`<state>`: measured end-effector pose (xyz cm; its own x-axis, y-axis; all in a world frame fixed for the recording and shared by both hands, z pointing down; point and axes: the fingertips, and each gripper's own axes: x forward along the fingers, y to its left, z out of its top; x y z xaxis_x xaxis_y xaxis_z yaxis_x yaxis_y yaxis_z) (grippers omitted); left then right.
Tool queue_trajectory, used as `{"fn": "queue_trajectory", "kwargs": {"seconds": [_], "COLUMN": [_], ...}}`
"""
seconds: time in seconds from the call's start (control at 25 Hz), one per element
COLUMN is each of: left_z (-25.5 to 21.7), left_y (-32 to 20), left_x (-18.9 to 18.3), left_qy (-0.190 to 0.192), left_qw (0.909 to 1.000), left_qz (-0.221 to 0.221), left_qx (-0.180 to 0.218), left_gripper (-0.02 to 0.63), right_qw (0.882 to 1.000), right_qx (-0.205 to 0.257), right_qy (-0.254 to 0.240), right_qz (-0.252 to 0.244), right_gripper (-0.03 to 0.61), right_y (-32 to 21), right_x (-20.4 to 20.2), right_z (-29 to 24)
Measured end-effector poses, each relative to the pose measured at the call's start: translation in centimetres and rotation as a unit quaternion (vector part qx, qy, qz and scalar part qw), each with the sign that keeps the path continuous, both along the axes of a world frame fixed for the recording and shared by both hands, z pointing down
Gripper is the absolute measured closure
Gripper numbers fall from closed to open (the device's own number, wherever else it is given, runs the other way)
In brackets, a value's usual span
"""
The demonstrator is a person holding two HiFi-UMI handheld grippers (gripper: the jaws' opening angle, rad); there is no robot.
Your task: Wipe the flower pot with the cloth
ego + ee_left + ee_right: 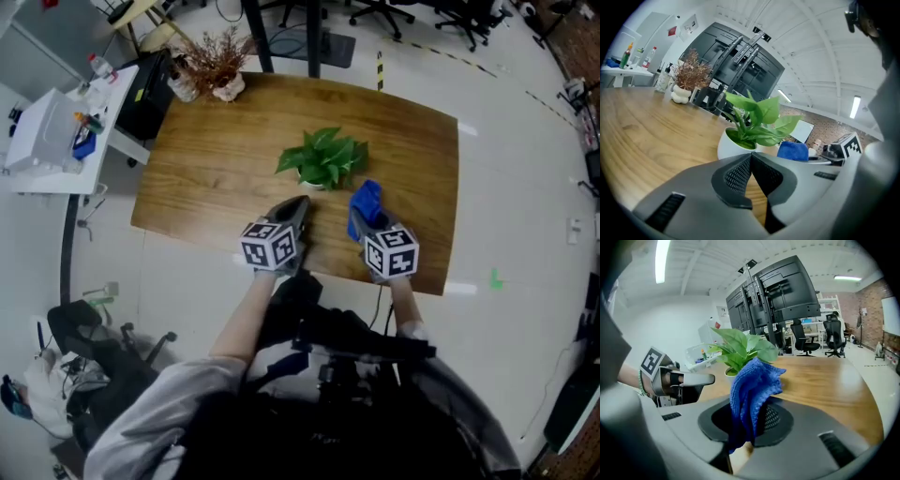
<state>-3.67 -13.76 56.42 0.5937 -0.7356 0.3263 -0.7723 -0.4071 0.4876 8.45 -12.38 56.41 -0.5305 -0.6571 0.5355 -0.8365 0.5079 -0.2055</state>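
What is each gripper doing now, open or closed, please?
Left gripper: jaws closed, empty.
Right gripper: jaws closed on the blue cloth.

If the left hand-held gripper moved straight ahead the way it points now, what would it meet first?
Most likely the white flower pot, which sits right ahead of its closed jaws, though depth is hard to judge.

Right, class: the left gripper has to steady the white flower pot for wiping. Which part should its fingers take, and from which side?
Probably the flower pot rim on its near side, one finger inside, one outside, coming in low under the leaves from the left gripper, once opened. The rounded wall looks too wide to pinch, and the blue cloth is on the right.
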Motion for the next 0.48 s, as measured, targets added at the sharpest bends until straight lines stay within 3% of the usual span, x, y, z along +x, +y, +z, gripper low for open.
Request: {"fn": "queue_trajectory", "kwargs": {"seconds": [0.16, 0.36, 0.48], "left_z": [-2.1, -4.8, -5.3], "left_y": [2.5, 6.1, 8.8], "left_x": [2.1, 3.7, 4.5], "left_qy": [-0.001, 0.018, 0.009], "left_qw": [0.9996, 0.9984, 0.9978], "left_qz": [0.013, -0.001, -0.002], "left_qx": [0.027, 0.054, 0.065], "left_gripper": [0.614, 0.614, 0.614], "right_qw": [1.000, 0.999, 0.999], "right_qx": [0.010, 0.014, 0.016], "right_qy": [-0.018, -0.036, -0.040], "right_qz": [0.006, 0.005, 0.004], "right_gripper": [0.503, 0.503, 0.503], "right_y": [2.9, 6.6, 9.1], "right_x": [0.1, 0.3, 0.8], "right_z": [-1.3, -2.3, -2.5]}}
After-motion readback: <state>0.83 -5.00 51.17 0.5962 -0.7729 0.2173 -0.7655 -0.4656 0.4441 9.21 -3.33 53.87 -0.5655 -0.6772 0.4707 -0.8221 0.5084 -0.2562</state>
